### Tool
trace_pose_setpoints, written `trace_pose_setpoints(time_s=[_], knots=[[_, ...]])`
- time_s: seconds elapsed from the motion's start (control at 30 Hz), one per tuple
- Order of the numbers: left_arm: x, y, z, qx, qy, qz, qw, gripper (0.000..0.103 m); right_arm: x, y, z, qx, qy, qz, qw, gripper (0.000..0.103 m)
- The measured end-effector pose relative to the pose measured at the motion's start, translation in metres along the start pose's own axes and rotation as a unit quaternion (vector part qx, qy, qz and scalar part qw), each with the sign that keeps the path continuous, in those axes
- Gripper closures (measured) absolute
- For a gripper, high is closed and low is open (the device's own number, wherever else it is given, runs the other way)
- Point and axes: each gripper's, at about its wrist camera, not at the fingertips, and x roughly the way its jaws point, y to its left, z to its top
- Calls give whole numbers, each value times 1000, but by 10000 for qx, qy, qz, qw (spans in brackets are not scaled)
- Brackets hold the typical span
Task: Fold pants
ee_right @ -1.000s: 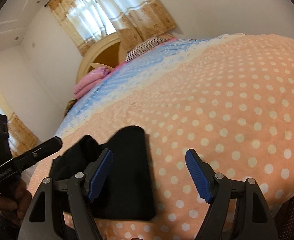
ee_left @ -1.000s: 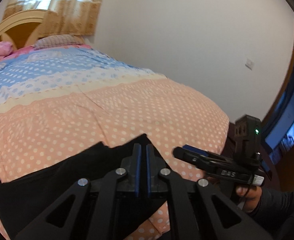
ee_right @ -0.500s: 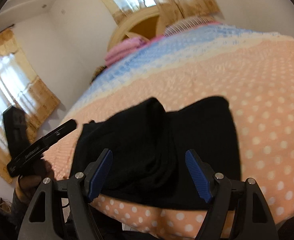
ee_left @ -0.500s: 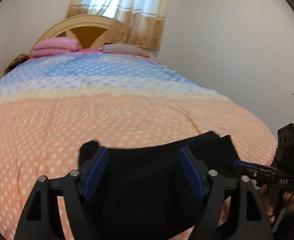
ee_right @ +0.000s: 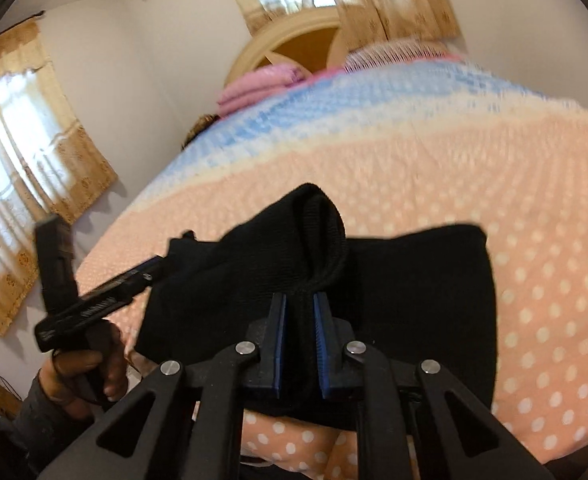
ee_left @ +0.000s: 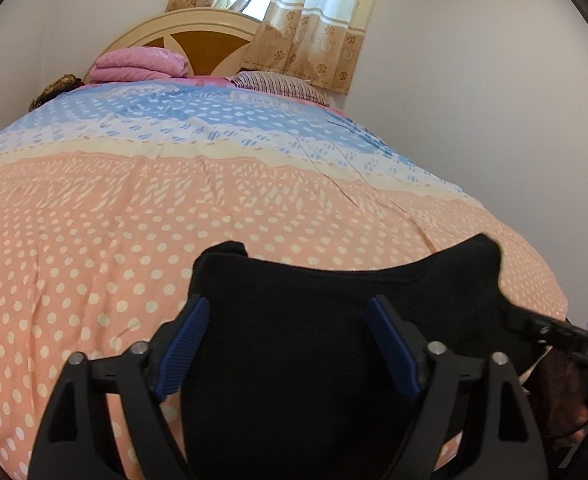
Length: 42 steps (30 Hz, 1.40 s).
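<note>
Black pants point(ee_left: 333, 288) lie folded near the foot edge of the bed. My left gripper point(ee_left: 288, 306) hovers just over them. Its jaws stand wide and are still opening; cloth lies below and between the blue pads point(ee_left: 186, 336), untouched by them. In the right wrist view the pants point(ee_right: 413, 280) show a raised bunch of fabric. My right gripper point(ee_right: 298, 300) is closing, its pads pinching that black fold. A person's hand point(ee_right: 86, 368) holds the left tool at the pants' left edge.
The bed's cover point(ee_left: 94, 240) is peach with white dots, turning blue toward the headboard point(ee_left: 198, 36). A folded pink blanket point(ee_left: 138, 66) and a striped pillow point(ee_left: 278, 84) sit at the head. Curtained windows point(ee_right: 22, 152) and white walls surround the bed.
The left jaws went from shut to wide open, and that gripper moved over the pants. The right jaws went from wide open to pinched on a fold of the black cloth.
</note>
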Motion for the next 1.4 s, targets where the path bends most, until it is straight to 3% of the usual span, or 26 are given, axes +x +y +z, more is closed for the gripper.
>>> trace_pose_setpoints(time_s=[0.13,0.27,0.4,0.5,0.6,0.7,0.83,0.93,1.03,1.07,1.17,1.33,1.4], knots=[[-1,0,0,-20,-58,71,10000,9,-20,1,-1,-69,-302,-206,9993,90],[0,2,1,-50,-64,89,9999,8,-34,-18,-8,152,-404,-474,9979,90],[14,-2,-4,5,97,93,9999,7,-21,-51,-21,446,68,-766,9960,89],[23,-7,-10,109,217,101,9997,7,-17,-72,-31,852,152,-684,9939,80],[25,-7,-12,170,235,182,9994,6,-29,-66,-26,687,-134,-921,9933,58],[26,-4,-12,52,229,179,9996,2,-44,-46,-13,402,-525,-959,9932,58],[27,-5,-13,-19,222,142,9997,2,-32,-17,0,-51,-573,-734,9956,58],[23,-10,-13,71,149,166,9997,2,-7,-19,5,-98,-404,-1241,9914,58],[23,-10,-14,108,136,194,9997,0,21,-42,1,149,86,-1690,9855,58],[23,-8,-14,80,138,190,9997,0,24,-51,-1,274,129,-1683,9853,58],[23,-4,-16,4,122,209,9997,0,19,-54,-1,355,275,-1820,9823,58],[24,4,-19,-156,143,243,9995,0,8,-40,-6,-70,403,-2334,9715,58],[25,4,-20,-184,133,257,9994,0,-4,-23,-8,-260,169,-2595,9653,56]])
